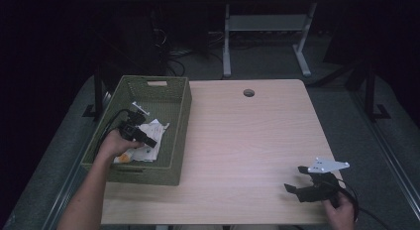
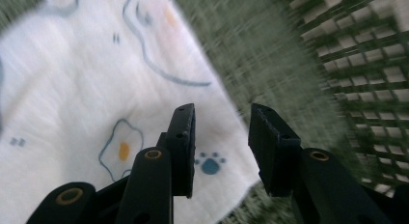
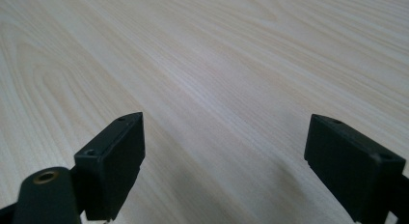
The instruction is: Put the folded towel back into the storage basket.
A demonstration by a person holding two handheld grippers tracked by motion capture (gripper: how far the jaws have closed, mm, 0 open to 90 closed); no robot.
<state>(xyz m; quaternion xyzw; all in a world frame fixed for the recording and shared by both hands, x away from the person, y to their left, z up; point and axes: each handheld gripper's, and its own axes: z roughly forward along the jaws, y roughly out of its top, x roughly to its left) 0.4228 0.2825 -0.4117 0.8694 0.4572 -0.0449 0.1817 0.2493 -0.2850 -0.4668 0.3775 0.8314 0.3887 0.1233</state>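
A white cloth [image 1: 157,127] printed with fried eggs and paw prints [image 2: 72,89] lies in the green woven basket [image 1: 153,83] at the table's left. My left gripper [image 1: 148,140] reaches down into the basket just over the cloth. Its jaws stand apart with nothing pinched between them [image 2: 219,137], and the cloth's edge lies beneath the gap. My right gripper [image 1: 295,179] rests near the table's front right corner. It is wide open over bare wood [image 3: 224,161] with nothing in it.
The basket's mesh wall [image 2: 366,64] rises close beside the left jaws. A round cable hole [image 1: 248,92] sits at the far middle of the light wooden table [image 1: 247,141]. Behind the table stand the legs of a desk frame [image 1: 227,46].
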